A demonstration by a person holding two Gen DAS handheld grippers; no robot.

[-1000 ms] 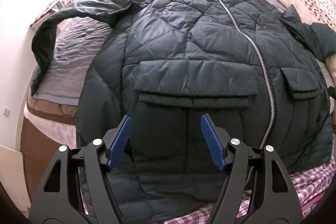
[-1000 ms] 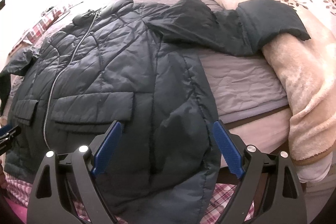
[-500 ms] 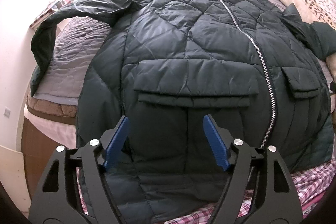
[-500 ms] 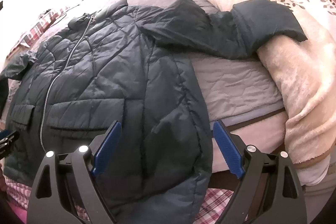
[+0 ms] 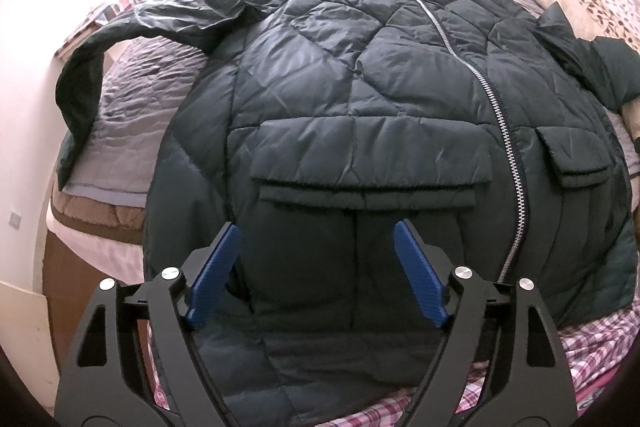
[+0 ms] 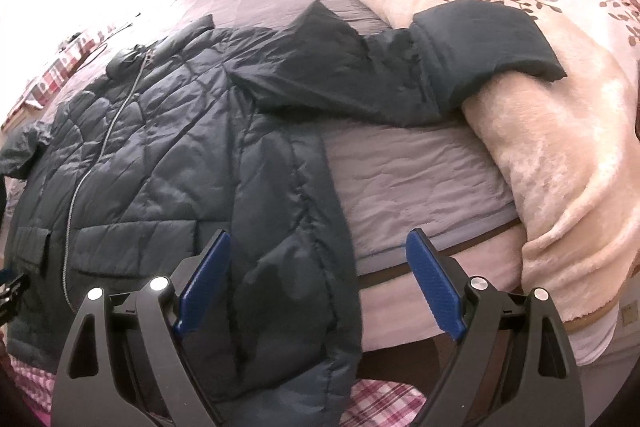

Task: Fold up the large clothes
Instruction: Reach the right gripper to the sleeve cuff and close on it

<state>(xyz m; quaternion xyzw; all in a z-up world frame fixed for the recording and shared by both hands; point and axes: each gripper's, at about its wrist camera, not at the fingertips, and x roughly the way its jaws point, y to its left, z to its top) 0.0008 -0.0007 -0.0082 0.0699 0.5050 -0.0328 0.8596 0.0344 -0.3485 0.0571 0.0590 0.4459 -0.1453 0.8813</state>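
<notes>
A dark green quilted jacket [image 5: 360, 87] lies face up and zipped on the bed, collar at the far end, hem hanging over the near edge. Its one sleeve [image 5: 120, 39] drapes off the bed's left side. The other sleeve [image 6: 460, 55] stretches right onto a blanket. My left gripper [image 5: 318, 235] is open and empty, hovering over the hem below the big flap pocket [image 5: 368, 163]. My right gripper [image 6: 318, 243] is open and empty, above the jacket's right side edge [image 6: 320, 227]. The jacket also fills the left of the right wrist view [image 6: 160, 167].
A cream fleece blanket with a leaf print [image 6: 540, 107] is heaped on the bed's right side. The grey quilted mattress cover [image 6: 420, 179] shows beside the jacket. A pink plaid cloth [image 5: 580, 347] lies under the hem. A white wall [image 5: 24, 107] stands close on the left.
Both grippers have opened slightly wider. The right gripper has shifted right, so its view shows more of the right sleeve and the blanket. The left gripper has pulled back a little toward the hem.
</notes>
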